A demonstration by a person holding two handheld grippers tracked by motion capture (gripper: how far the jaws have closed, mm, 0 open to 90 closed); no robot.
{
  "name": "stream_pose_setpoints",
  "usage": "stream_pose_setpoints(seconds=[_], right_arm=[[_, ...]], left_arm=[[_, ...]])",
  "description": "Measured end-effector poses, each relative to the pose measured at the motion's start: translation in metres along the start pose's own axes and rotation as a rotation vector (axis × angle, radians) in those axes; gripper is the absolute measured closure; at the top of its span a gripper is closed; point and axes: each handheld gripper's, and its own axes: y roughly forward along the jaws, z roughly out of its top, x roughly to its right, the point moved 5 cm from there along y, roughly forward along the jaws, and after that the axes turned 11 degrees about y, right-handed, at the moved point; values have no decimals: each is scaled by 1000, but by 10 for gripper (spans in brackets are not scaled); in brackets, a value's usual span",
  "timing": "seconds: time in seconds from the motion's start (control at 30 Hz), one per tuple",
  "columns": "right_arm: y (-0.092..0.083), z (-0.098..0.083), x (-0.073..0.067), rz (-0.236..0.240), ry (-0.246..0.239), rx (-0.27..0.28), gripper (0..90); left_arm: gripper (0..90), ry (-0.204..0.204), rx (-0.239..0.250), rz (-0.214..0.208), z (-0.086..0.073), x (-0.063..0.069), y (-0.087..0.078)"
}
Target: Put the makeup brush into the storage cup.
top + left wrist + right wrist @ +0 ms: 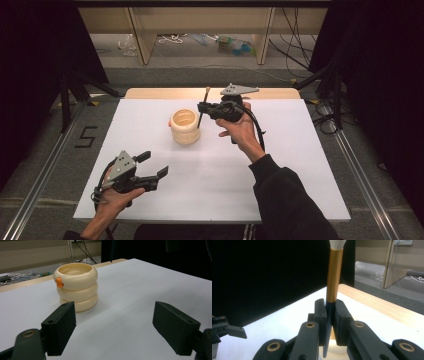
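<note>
While your right tongs (202, 107) clamp the slim black-handled brush with a gold ferrule (334, 277) upright just beside the cream ringed plastic holder (184, 127), your left tongs (152, 165) rest wide apart, holding nothing, low over the white tabletop (215, 175).

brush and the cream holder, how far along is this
Done: the right gripper is shut on the brush and holds it upright, bristles up, beside the rim of the cream ringed holder. In hand: lining the handle's lower end up with the holder's opening. Left: the brush is not yet inside and, by the look of it, still has to be lowered and released. The left gripper waits open, apart.
</note>
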Motion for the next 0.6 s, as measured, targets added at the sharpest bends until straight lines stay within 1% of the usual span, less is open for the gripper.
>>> stream_pose_setpoints(seconds=[0.03,0.17,0.2,0.23,0.27,0.3,0.33,0.37,0.4,0.43,0.47,0.5,0.53,0.6], right_arm=[[1,1,1,2,3,1,831],[3,4,1,4,4,5,831],[3,5,1,-4,7,-5,831],[4,6,1,-5,-2,-3,830],[4,6,1,-5,-2,-3,830],[4,8,0,-3,-1,1,831],[4,8,0,-3,-1,1,831],[5,9,0,-4,0,-2,831],[6,11,1,-11,-15,6,831],[6,11,1,-11,-15,6,831],[6,11,1,-11,-7,1,831],[6,12,1,-12,-6,2,831],[7,13,1,-16,-21,9,830],[7,13,0,-13,-17,2,831]], left_arm=[[186,17,4,-7,0,-1,0],[186,16,6,-6,0,-1,1],[186,18,8,-5,1,-1,1],[186,49,15,-8,1,-3,1],[186,49,15,-8,1,-3,1],[186,82,11,-2,2,-6,1],[186,82,11,0,2,-6,1],[186,68,7,2,1,-5,0],[186,72,18,-1,2,-5,1],[186,57,15,0,1,-4,1],[186,35,-1,6,0,-3,0],[186,29,-2,5,0,-2,0],[186,29,-2,5,0,-2,0],[186,25,-3,6,0,-2,0]])
